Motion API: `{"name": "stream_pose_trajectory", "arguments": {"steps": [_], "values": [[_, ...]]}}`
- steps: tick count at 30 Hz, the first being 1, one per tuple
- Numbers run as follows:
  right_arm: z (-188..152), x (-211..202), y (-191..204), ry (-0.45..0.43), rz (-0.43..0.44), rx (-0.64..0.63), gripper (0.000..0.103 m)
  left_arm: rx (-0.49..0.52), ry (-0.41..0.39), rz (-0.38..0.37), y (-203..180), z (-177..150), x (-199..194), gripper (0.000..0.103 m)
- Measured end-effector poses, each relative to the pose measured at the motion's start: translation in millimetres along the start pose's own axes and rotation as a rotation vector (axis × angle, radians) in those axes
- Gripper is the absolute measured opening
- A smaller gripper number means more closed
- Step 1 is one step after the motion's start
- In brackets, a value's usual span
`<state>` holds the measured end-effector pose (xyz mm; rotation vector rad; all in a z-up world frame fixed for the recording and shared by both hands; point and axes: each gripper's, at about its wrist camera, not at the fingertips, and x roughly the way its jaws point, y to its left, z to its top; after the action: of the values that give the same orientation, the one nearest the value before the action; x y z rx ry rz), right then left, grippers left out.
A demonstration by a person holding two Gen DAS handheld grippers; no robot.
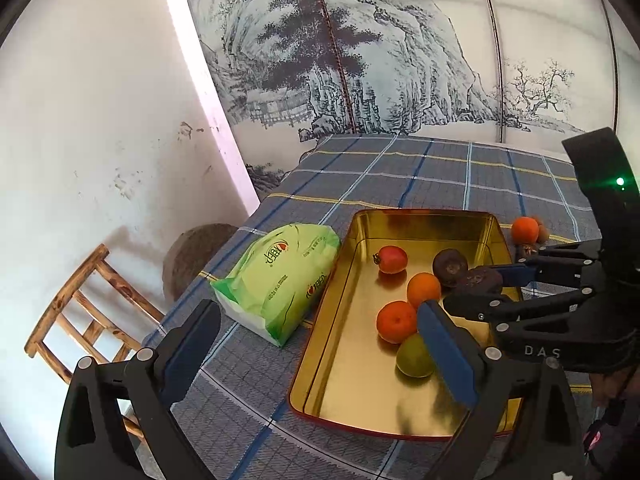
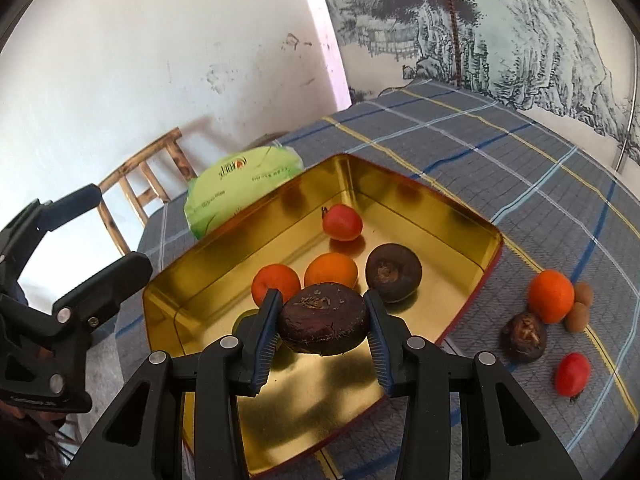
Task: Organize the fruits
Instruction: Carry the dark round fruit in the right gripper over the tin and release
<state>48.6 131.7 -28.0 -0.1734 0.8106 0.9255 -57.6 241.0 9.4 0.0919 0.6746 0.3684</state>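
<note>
The tin [image 2: 460, 216] was gold inside with a red rim. Its fruits were red [image 2: 342, 222], orange [image 2: 331, 270], green [image 1: 414, 356] and dark brown [image 2: 394, 267]. The bench cloth [image 2: 500, 152] was grey-blue plaid with yellow, white and blue lines; the packet [image 1: 280, 276] green.

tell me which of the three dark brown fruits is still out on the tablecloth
The dark brown fruit beside the loose orange, right of the gold tin. One other lies inside the tin; the third is held in the right gripper jaws above it.

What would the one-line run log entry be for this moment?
right gripper: shut on dark fruit, over gold tin | left gripper: open, holds nothing | on cloth: orange, tomato
</note>
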Motion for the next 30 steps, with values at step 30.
{"name": "stream_pose_trajectory", "arguments": {"steps": [30], "values": [[3,17,12,0.027,0.0,-0.005,0.043,-0.001,0.001,0.012,3,-4,2,0.099]]}}
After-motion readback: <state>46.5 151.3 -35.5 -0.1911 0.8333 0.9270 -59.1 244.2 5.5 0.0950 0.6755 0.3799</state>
